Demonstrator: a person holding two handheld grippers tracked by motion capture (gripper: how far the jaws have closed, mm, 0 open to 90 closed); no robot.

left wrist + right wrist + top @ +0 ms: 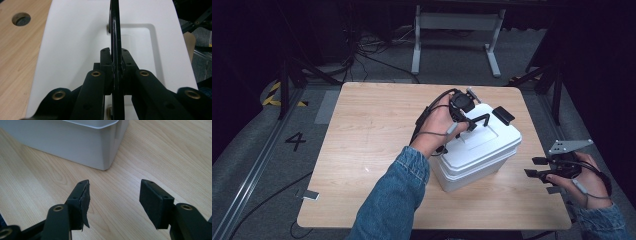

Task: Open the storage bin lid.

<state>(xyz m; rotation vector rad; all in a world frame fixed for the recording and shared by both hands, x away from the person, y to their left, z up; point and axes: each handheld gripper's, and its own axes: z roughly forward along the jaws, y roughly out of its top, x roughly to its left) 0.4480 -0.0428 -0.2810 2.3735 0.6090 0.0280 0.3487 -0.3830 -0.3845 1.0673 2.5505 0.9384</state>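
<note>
A white plastic box (482, 155) with a white lid (70, 37) stands right of the table's middle. A thin black handle (114, 30) rises from the recess in the lid. My left gripper (469, 120) is over the lid and shut on that handle (481, 119); in the left gripper view the left gripper (116, 53) has both jaws pressed against the strip. My right gripper (534, 167) hovers open near the table's right edge, apart from the box. In the right gripper view the right gripper (113, 192) holds nothing, and the box corner (105, 157) lies ahead of it.
The light wooden table (372, 135) has a small round hole (21, 19) beside the box. A black flat piece (503, 115) sticks up at the lid's far right corner. A white frame (457, 30) and cables lie on the floor beyond.
</note>
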